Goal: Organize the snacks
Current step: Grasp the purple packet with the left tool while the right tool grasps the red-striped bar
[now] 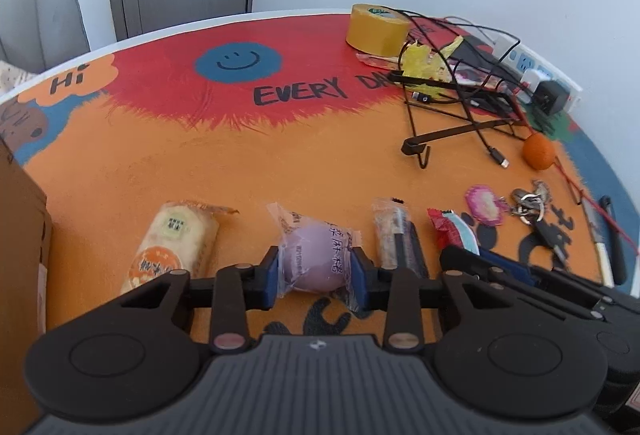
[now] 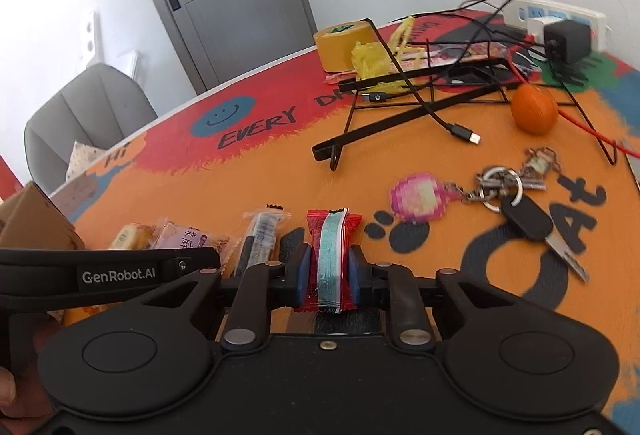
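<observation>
Four wrapped snacks lie in a row near the front of the orange table mat (image 1: 200, 163). My left gripper (image 1: 316, 277) is shut on the round purple mochi packet (image 1: 312, 255), its blue pads pressing the wrapper on both sides. Left of it lies a pale rice cracker packet (image 1: 176, 243), and to its right a clear-wrapped bar (image 1: 388, 235). My right gripper (image 2: 329, 275) is shut on the red candy with a teal stripe (image 2: 330, 235), which rests on the mat at the right end of the row.
A cardboard box (image 1: 20, 235) stands at the left edge. Behind and to the right are a yellow tape roll (image 1: 378, 29), a black wire stand (image 1: 460, 115) with cables, an orange (image 1: 539, 151), a key bunch (image 1: 528, 203), a pink keychain (image 1: 484, 204) and a power strip (image 1: 532, 67).
</observation>
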### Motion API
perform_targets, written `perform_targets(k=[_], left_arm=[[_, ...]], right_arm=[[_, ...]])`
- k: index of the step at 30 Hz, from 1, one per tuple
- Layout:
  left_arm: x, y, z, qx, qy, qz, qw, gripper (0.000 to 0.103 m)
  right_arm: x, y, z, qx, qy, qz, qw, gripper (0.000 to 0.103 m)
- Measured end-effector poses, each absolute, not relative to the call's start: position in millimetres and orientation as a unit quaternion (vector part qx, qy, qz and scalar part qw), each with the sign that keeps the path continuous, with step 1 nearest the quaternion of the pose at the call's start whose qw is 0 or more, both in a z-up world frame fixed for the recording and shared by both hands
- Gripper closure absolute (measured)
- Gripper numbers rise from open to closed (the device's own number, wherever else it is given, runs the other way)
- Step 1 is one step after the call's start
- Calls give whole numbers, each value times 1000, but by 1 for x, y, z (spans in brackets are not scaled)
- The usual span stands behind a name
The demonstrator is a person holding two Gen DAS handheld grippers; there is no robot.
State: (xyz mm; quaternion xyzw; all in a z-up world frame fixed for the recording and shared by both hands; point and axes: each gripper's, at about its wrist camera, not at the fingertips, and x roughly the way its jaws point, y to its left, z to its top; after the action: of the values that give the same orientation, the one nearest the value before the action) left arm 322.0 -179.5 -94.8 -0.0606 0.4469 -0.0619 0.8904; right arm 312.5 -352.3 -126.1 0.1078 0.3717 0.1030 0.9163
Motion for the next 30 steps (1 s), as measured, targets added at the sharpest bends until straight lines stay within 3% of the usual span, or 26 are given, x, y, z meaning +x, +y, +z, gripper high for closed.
perform_targets(k=[30], left_arm=[[246,-113,-15,-90,367,-58,924,69]], right_arm=[[256,-306,-59,119,299,120,939,82]])
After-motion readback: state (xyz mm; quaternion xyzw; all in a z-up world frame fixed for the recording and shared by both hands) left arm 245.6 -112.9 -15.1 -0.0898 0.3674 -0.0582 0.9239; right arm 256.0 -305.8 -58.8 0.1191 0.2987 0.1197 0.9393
